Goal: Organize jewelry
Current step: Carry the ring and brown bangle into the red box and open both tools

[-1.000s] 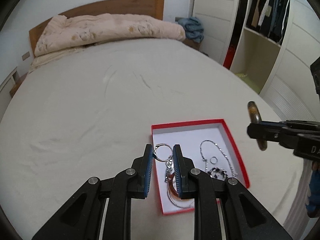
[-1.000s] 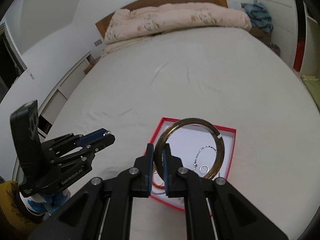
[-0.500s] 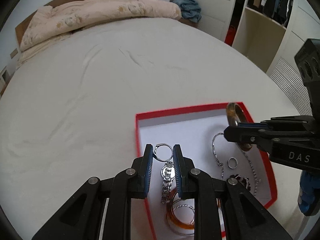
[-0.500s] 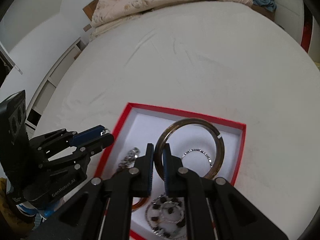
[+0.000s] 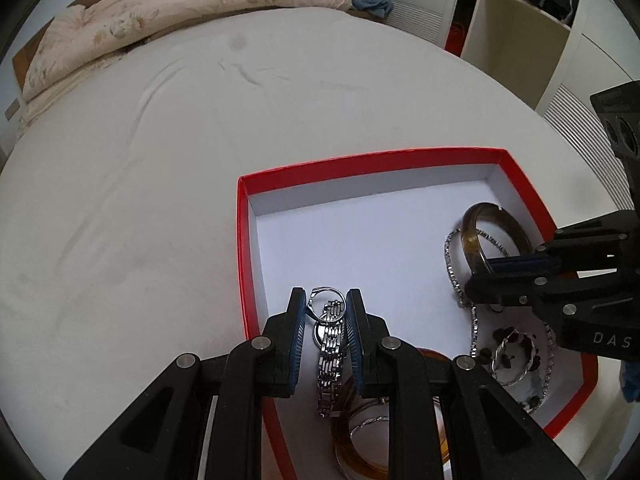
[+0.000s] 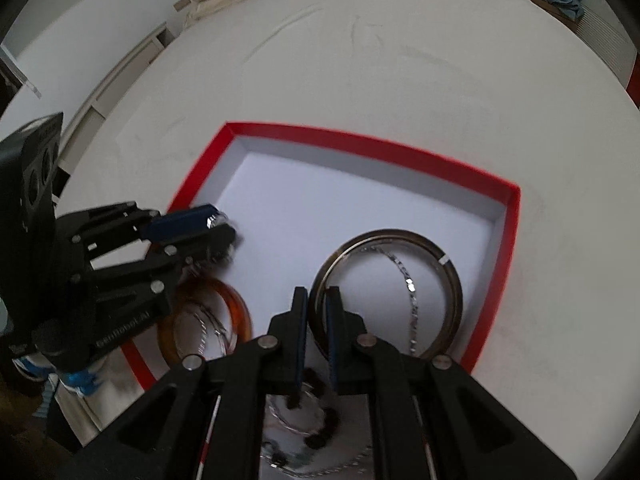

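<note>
A red box with a white inside (image 5: 241, 240) (image 6: 508, 232) lies on the bed. My left gripper (image 5: 326, 308) is shut on a small silver ring (image 5: 327, 295) low over the box's left side, above a silver watch (image 5: 330, 356). My right gripper (image 6: 317, 308) is shut on a dark brown bangle (image 6: 452, 280), also in the left wrist view (image 5: 474, 236), low over the box's right side above a silver chain (image 6: 412, 292). An amber bangle (image 6: 236, 312) and a beaded bracelet (image 5: 516, 350) lie in the box.
The white bed sheet (image 5: 160, 160) spreads around the box. A folded pink quilt (image 5: 180, 4) lies at the headboard. A wardrobe with open shelves (image 5: 520, 20) stands to the right. A white cabinet (image 6: 120, 76) stands left of the bed.
Both grippers have come down and forward into the box. The bangle in my right gripper has dropped from high above the box to just above its floor. The ring stays held.
</note>
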A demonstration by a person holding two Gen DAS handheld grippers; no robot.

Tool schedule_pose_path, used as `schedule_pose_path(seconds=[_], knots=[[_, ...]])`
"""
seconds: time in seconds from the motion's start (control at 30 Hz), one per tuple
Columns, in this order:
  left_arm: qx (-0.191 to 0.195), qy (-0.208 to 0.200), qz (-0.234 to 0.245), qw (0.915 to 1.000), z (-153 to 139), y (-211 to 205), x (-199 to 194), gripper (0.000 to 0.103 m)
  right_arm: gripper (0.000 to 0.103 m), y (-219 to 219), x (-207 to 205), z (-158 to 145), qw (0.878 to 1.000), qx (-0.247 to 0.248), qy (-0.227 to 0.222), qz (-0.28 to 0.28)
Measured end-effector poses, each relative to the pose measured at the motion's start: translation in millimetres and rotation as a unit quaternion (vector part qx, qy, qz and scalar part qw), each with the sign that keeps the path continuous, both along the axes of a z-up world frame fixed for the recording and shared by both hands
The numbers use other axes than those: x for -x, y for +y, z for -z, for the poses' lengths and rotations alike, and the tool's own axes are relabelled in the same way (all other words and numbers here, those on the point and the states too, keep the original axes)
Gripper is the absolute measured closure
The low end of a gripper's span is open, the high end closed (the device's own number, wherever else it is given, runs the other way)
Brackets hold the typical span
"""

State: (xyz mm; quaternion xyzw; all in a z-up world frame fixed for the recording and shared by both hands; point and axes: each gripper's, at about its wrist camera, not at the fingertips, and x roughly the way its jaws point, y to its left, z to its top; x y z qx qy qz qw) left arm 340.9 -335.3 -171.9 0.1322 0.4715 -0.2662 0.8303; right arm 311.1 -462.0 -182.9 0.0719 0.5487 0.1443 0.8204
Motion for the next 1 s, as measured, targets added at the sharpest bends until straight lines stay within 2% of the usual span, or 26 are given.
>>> schedule_pose_path(seconds=[0.47, 0.53, 0.63, 0.67, 0.7, 0.73, 1.0], knots=[[-0.015, -0.002, 0.025, 0.9996, 8.8, -13.5, 2.0, 0.081, 0.094, 7.6, 9.8, -3.6, 1.000, 0.018, 0.008, -0.022], [-0.017, -0.002, 0.028, 0.9995, 8.0, -14.8, 3.4, 0.078, 0.093, 7.5, 14.3, -5.5, 1.000, 0.017, 0.008, -0.021], [-0.006, 0.005, 0.030, 0.9995, 4.4, -14.6, 6.3, 0.066, 0.092, 0.1, 17.2, -10.2, 1.000, 0.020, 0.009, -0.022], [-0.005, 0.004, 0.031, 0.9995, 3.9, -15.0, 7.6, 0.060, 0.090, -1.5, 20.5, -12.5, 1.000, 0.022, 0.008, -0.020], [-0.006, 0.001, 0.032, 0.9995, 3.3, -16.0, 9.7, 0.056, 0.083, -3.7, 22.5, -13.7, 1.000, 0.024, 0.008, -0.018], [-0.006, -0.001, 0.032, 0.9995, 2.2, -16.3, 9.6, 0.055, 0.078, -6.3, 26.8, -14.3, 0.999, 0.027, 0.008, -0.015], [0.004, -0.001, 0.018, 0.9998, -12.3, -7.8, 17.1, 0.049, 0.077, -27.4, 58.0, -31.8, 1.000, 0.022, -0.004, 0.011]])
